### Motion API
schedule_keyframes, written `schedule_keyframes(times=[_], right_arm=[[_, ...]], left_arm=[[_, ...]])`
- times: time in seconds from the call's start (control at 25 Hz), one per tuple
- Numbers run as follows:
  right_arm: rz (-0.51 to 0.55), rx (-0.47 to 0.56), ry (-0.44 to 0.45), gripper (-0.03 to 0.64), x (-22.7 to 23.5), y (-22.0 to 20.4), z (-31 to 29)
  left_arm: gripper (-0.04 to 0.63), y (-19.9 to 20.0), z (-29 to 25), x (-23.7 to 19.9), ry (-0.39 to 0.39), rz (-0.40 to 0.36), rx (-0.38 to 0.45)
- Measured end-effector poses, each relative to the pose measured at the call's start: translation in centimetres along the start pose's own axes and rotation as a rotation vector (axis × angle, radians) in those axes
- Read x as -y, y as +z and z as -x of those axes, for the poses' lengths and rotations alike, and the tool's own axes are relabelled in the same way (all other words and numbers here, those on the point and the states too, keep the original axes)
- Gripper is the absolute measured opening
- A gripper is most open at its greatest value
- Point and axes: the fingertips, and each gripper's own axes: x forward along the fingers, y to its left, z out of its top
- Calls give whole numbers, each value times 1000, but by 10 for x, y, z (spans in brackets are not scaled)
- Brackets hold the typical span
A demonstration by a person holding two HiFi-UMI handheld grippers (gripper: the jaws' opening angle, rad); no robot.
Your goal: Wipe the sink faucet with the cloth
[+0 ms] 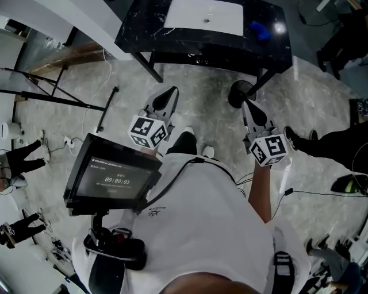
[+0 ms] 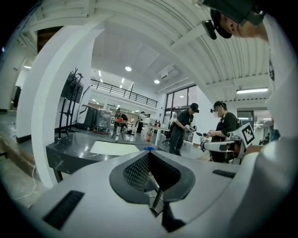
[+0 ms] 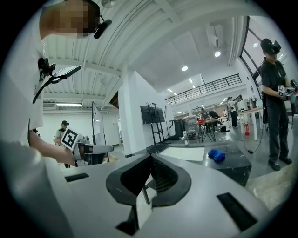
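The left gripper and right gripper are pinched closed, empty, held short of the bench, apparently not yet started; the blue cloth waits near its right edge.

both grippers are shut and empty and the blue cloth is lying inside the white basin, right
Not quite. The blue cloth lies on the black counter beside the white basin, not inside it; the head view and the right gripper view both show this. The left gripper and right gripper are indeed shut and empty.
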Motion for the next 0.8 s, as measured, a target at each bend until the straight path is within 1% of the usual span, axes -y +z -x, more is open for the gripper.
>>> schedule_keyframes(times=[0.24, 0.48, 0.64, 0.8], right_arm=[[1, 33, 5, 5, -4, 5, -3], [0, 80, -17, 5, 10, 18, -3], [-9, 72, -13, 5, 8, 17, -4], [-3, 75, -13, 5, 4, 23, -4]], left_arm=[[2, 5, 1, -9, 8, -23, 2], [2, 15, -10, -2, -27, -52, 24], [2, 10, -7, -3, -27, -49, -3], [2, 18, -15, 3, -49, -57, 4]])
